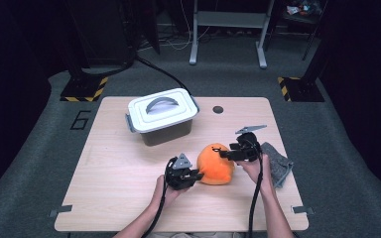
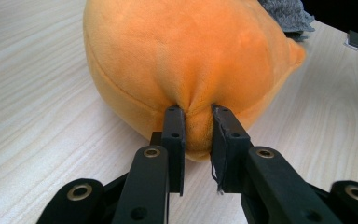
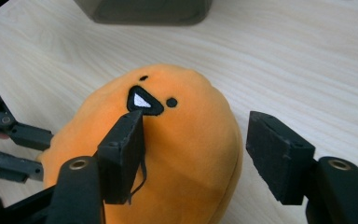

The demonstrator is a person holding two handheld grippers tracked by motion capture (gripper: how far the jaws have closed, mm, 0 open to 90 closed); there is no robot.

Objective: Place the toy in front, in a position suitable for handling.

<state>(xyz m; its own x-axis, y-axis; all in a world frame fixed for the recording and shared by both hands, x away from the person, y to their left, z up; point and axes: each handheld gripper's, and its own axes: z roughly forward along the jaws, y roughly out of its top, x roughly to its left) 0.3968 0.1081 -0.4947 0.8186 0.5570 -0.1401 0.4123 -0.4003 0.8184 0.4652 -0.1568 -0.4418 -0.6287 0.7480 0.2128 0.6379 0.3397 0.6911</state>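
1. We see the orange plush toy (image 1: 217, 163) lying on the wooden table (image 1: 119, 163), in front of the lidded grey box (image 1: 162, 116) and beside a grey cloth (image 1: 278, 163).
2. Our left gripper (image 2: 198, 128) has its jaws narrow, pinching a fold of the plush at its lower edge.
3. Our right gripper (image 3: 196, 158) stands with its jaws wide apart over the toy's face end, the pads not pressing on it.

Grey carpet floor (image 1: 357, 163), dark surroundings, white metal stand (image 1: 228, 22) behind.
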